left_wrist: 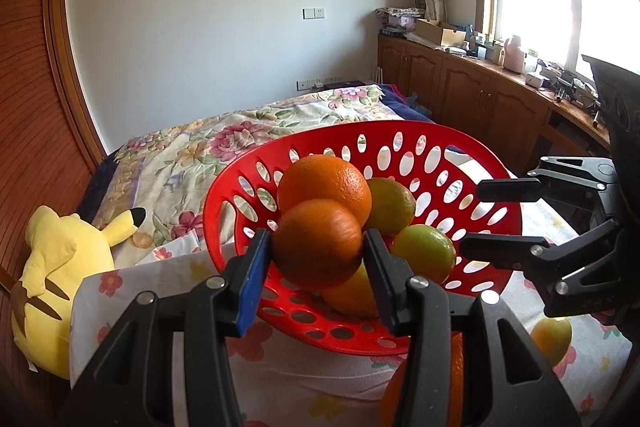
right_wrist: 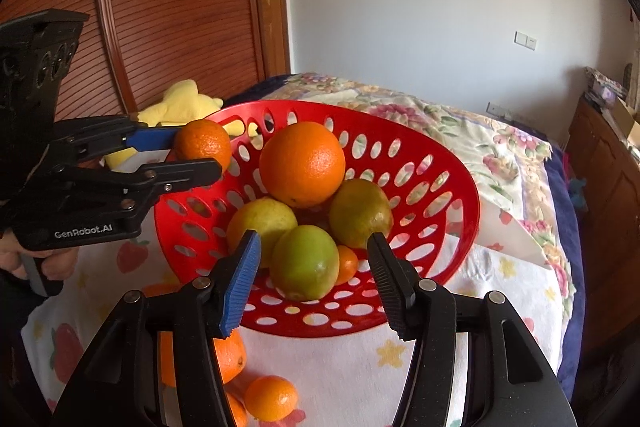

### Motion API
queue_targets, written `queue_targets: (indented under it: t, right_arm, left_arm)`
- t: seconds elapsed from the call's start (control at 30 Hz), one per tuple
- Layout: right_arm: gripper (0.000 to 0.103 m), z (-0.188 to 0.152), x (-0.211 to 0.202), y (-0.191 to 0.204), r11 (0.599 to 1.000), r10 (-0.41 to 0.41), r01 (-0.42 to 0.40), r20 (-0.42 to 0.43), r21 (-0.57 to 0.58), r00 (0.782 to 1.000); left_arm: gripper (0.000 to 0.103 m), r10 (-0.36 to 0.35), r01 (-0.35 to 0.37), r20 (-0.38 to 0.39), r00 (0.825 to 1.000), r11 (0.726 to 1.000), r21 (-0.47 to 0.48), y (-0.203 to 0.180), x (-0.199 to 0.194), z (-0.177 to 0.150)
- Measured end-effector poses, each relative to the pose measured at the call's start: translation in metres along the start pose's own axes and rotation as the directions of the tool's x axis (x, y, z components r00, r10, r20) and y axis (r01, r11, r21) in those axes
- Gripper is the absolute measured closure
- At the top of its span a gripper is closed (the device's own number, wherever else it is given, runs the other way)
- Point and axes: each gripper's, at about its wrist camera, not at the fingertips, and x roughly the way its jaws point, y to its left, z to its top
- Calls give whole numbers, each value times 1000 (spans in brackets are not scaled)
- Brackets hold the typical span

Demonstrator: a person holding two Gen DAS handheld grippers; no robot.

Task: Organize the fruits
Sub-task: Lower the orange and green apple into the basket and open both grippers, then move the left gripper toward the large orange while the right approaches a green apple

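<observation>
My left gripper [left_wrist: 318, 245] is pinching a small orange [left_wrist: 317, 242] between its 2 fingers, holding it in the air over the near left rim of the red basket [right_wrist: 460, 183]. My right gripper [right_wrist: 314, 285] is spread apart with nothing in it, hovering at the basket's near edge over a green fruit [right_wrist: 304, 262]; a big orange [right_wrist: 302, 164] sits on top of the pile inside, and 1 small orange [right_wrist: 271, 397] lies on the cloth [right_wrist: 352, 367] outside

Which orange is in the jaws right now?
The small orange at the basket's left rim, clamped by the left gripper. The big orange sits free atop the pile; the others lie on the cloth.
</observation>
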Motion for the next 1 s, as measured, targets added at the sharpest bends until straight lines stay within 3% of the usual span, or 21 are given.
queue_targets:
  t: [0.3, 0.4, 1.0]
  right_arm:
    - [46, -4, -11, 0, 1000, -5, 5, 22, 17, 1000]
    - [46, -8, -20, 0, 1000, -8, 7, 32, 29, 999]
    - [46, -43, -86, 15, 993, -48, 39, 85, 109, 995]
  left_arm:
    - [52, 5, -5, 15, 1000, 1000, 0, -1, -12, -2]
    - [46, 1, -1, 20, 1000, 1000, -5, -3, -21, -6]
    - [43, -12, 13, 55, 998, 1000, -18, -26, -82, -37]
